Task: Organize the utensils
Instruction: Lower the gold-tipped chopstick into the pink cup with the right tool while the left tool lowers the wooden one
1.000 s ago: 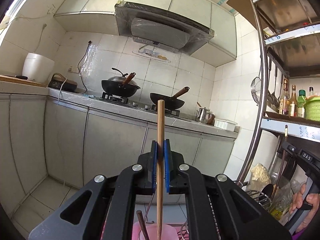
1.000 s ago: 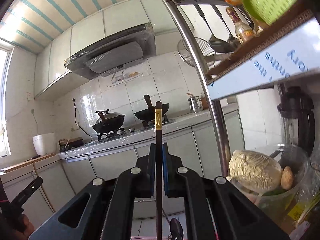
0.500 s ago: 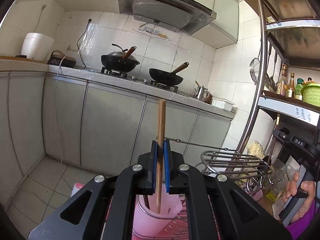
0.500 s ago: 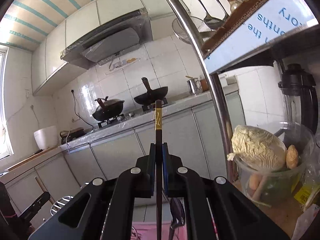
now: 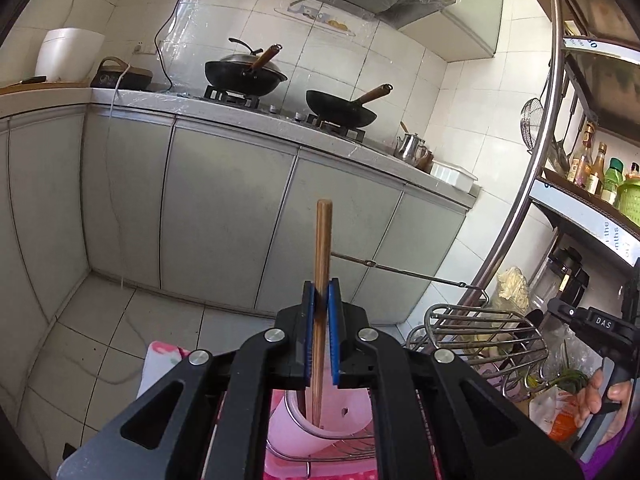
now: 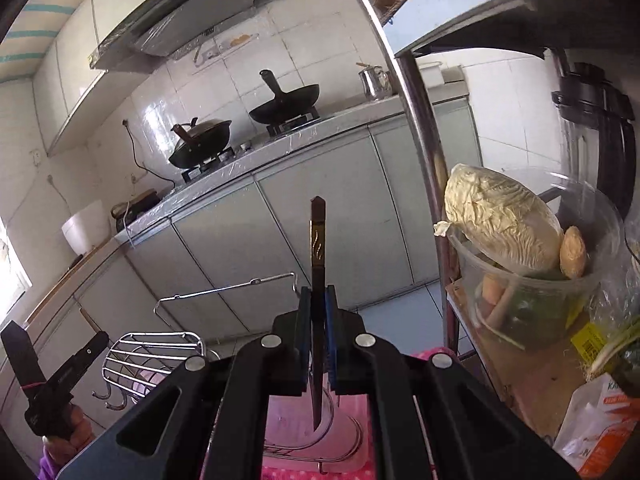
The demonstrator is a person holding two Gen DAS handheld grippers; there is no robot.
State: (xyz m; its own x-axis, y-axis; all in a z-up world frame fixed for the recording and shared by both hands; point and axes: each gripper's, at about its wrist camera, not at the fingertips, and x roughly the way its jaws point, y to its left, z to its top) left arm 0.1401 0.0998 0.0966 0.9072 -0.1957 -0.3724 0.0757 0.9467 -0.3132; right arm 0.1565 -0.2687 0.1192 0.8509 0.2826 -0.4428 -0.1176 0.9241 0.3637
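Kitchen cabinets and a stove with two woks (image 5: 340,108) fill the background. My left gripper (image 5: 320,308) pinches a wooden chopstick (image 5: 322,264) upright, its lower end inside the pink utensil cup (image 5: 344,420). My right gripper (image 6: 319,312) pinches a dark chopstick (image 6: 318,264) upright above the wire rack (image 6: 344,440).
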